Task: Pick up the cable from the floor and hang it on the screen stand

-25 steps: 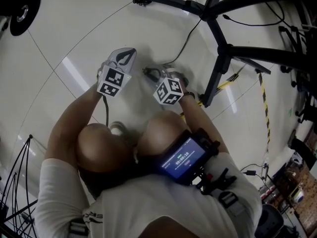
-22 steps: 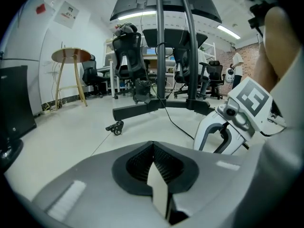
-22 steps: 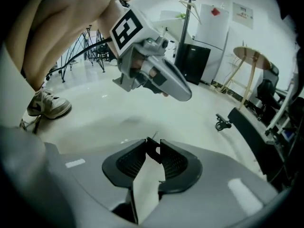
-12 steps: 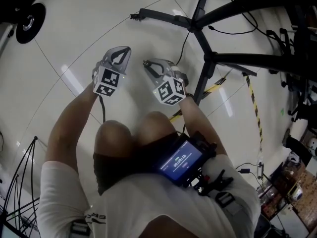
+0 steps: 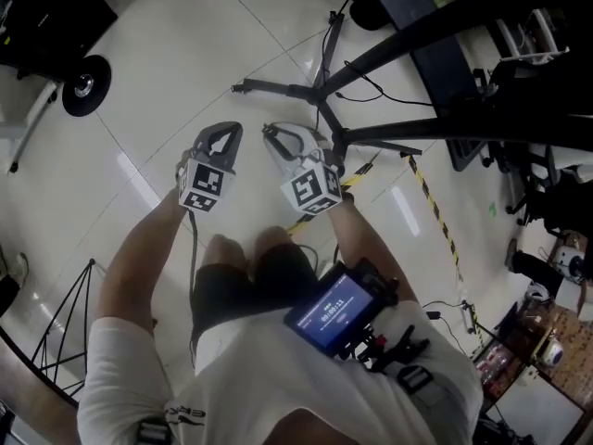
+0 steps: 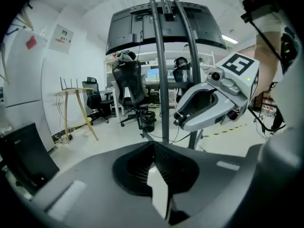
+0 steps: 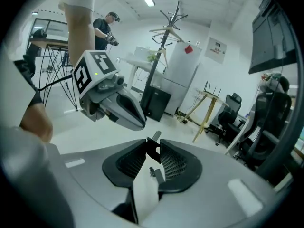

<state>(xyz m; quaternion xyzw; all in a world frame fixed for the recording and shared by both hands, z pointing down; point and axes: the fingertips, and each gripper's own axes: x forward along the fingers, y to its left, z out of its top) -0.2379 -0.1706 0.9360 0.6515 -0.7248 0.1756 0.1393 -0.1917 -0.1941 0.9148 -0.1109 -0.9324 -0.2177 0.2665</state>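
Observation:
My right gripper [image 5: 278,140] [image 7: 153,147] is shut on the cable's black plug [image 7: 153,150], whose metal tip sticks out past the pads. My left gripper [image 5: 228,132] [image 6: 155,146] is shut, and I see nothing between its pads. Both are held up side by side in front of the person, a hand's width apart. A thin dark cable [image 5: 192,258] hangs below the left forearm; where it ends is hidden. The screen stand's black legs [image 5: 310,93] spread on the floor just beyond the grippers. Its post [image 6: 160,80] rises to the screen [image 6: 142,32] straight ahead.
Yellow-black tape [image 5: 435,216] runs across the floor on the right. A wheeled base [image 5: 83,86] sits far left, with tripod legs [image 5: 56,327] at lower left. Office chairs [image 6: 129,91] and a wooden trestle [image 6: 76,106] stand behind the stand. A person [image 7: 107,27] stands farther off.
The person has risen from a crouch, so both grippers have lifted away from the floor. The stand's legs now lie farther below, and more of the room shows.

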